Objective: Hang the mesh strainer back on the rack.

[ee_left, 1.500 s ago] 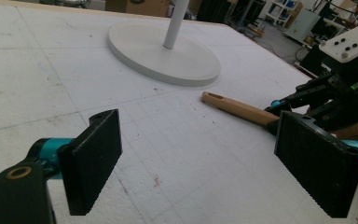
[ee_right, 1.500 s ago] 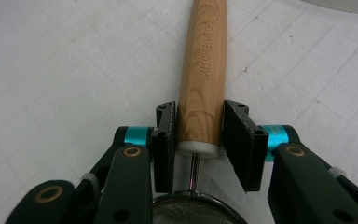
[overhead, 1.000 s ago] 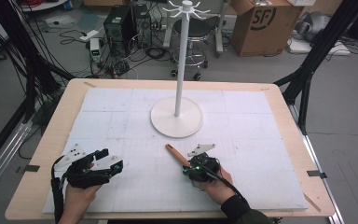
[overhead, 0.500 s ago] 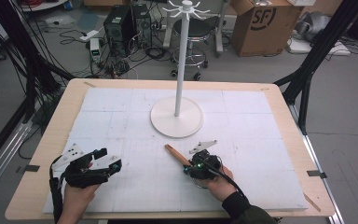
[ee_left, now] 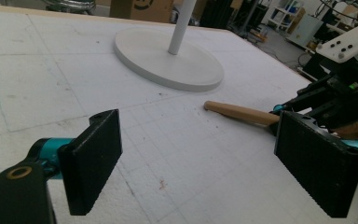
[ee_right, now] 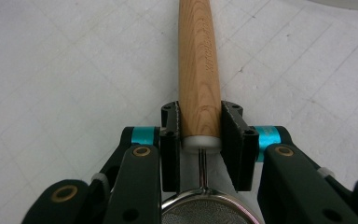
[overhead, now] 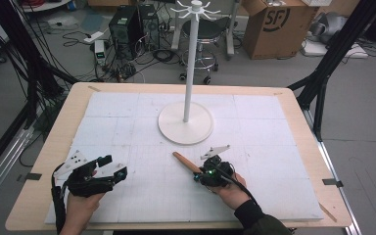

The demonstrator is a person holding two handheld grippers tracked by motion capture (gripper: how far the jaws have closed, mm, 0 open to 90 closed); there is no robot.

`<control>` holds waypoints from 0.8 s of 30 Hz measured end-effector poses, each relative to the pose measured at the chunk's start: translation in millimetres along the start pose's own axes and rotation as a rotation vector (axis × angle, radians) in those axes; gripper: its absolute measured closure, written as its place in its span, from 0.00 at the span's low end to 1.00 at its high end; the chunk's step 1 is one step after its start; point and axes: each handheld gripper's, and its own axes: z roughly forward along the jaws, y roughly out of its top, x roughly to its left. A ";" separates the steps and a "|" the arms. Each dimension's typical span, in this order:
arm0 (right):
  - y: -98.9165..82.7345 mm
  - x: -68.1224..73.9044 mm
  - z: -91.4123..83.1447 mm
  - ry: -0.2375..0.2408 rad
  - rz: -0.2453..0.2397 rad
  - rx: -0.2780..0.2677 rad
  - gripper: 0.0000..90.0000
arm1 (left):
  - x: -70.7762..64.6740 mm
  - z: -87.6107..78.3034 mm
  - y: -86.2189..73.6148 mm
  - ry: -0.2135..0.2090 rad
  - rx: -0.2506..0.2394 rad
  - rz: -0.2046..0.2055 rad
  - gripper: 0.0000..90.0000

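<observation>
Near the tabletop's front-left corner, the left gripper (overhead: 110,166) rests with jaws wide apart, holding nothing. Right of centre, toward the front edge, the right gripper (ee_right: 200,135) clamps one wooden-handled strainer (ee_right: 198,70); its handle points away toward one white stand (overhead: 186,122).

White stand (overhead: 185,128), round base w/ upright pole, on white foam sheet (overhead: 112,122) covering wooden table (overhead: 44,161). Beyond table: cardboard box (overhead: 269,27), stool (overhead: 205,34), PC tower (overhead: 125,24) and loose cables on floor.
</observation>
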 end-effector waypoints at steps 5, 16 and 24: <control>7.9 2.1 1.2 -0.005 -0.020 0.060 0.79 | -1.4 0.1 0.1 0.000 0.000 0.006 0.17; 3.0 -12.2 -6.8 0.092 0.081 -0.016 0.79 | 1.8 -1.7 0.2 0.002 -0.007 -0.002 0.17; 1.5 -18.3 -19.3 0.140 0.132 -0.086 0.79 | 1.0 -1.5 0.3 0.004 -0.007 -0.001 0.17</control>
